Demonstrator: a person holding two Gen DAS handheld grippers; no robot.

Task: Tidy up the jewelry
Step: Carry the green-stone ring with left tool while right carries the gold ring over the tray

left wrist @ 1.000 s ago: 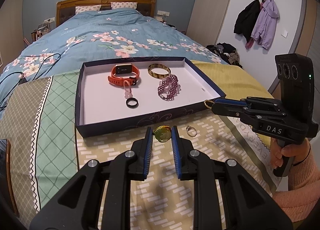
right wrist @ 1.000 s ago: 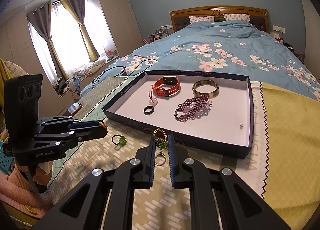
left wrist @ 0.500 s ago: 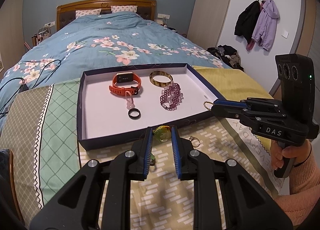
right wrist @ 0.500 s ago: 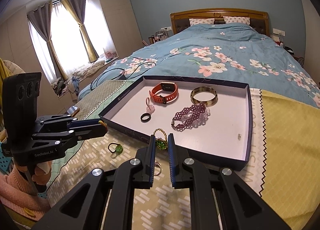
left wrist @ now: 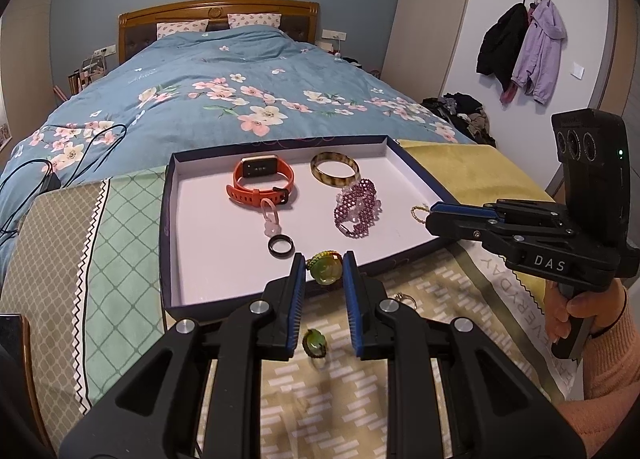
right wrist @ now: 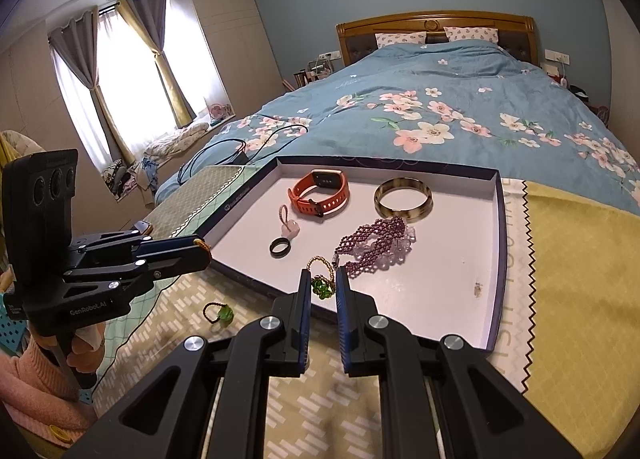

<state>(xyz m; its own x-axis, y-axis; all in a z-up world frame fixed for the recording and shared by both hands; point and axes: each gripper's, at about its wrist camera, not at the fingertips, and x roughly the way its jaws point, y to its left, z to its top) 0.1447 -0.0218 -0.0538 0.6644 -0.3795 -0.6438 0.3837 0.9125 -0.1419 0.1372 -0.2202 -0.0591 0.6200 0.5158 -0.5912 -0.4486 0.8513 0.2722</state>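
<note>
A shallow dark-blue tray (left wrist: 166, 227) with a white floor lies on the bed's end; it also shows in the right wrist view (right wrist: 498, 227). In it lie an orange watch (left wrist: 262, 179), a horn bangle (left wrist: 335, 169), a purple bead bracelet (left wrist: 357, 207), a pink charm (left wrist: 271, 221) and a black ring (left wrist: 281, 247). My left gripper (left wrist: 324, 269) is shut on a green stone ring (left wrist: 326, 269), held above the tray's near wall. My right gripper (right wrist: 323, 285) is shut on a gold-chain ring with a green bead (right wrist: 321, 282), over the tray's near edge. Another green ring (left wrist: 315, 343) and a silver ring (left wrist: 404, 299) lie on the cloth.
A patterned cloth (left wrist: 340, 391) covers the bed end under the tray, with a yellow blanket (right wrist: 580, 279) to the right. Black cables (left wrist: 60, 163) trail over the blue floral duvet on the left. Coats hang on a wall rack (left wrist: 524, 47).
Both grippers rose and moved forward toward the tray, each carrying its ring. The left one lifted the green stone ring off the cloth to the tray's near wall.
</note>
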